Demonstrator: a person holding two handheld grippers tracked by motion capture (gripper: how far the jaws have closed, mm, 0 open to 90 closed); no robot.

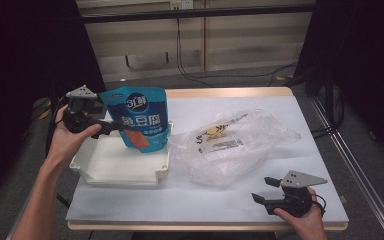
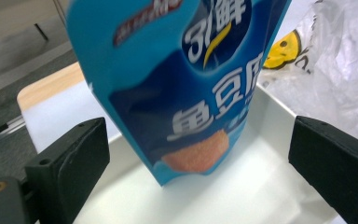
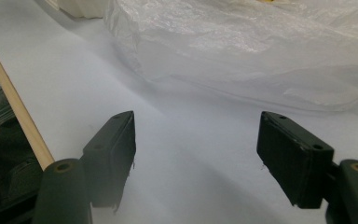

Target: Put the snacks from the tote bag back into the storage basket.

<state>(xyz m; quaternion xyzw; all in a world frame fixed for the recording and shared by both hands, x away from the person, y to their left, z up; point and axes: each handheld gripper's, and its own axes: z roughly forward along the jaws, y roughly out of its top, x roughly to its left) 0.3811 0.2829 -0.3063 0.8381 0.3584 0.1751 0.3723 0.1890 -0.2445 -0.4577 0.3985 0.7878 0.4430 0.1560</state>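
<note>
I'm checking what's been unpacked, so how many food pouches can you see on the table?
1: a blue stand-up plastic food pouch stands in the white rectangular tray, at the table's left. The crumpled clear plastic bag beside it may hide more.

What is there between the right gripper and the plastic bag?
Nothing: in the right gripper view, bare white table runs from the open right gripper to the plastic bag.

White-topped table point(image 1: 300, 125), wood-edged: white tray point(image 1: 115, 167) at left, crumpled clear plastic bag point(image 1: 230, 145) just beside it.
</note>
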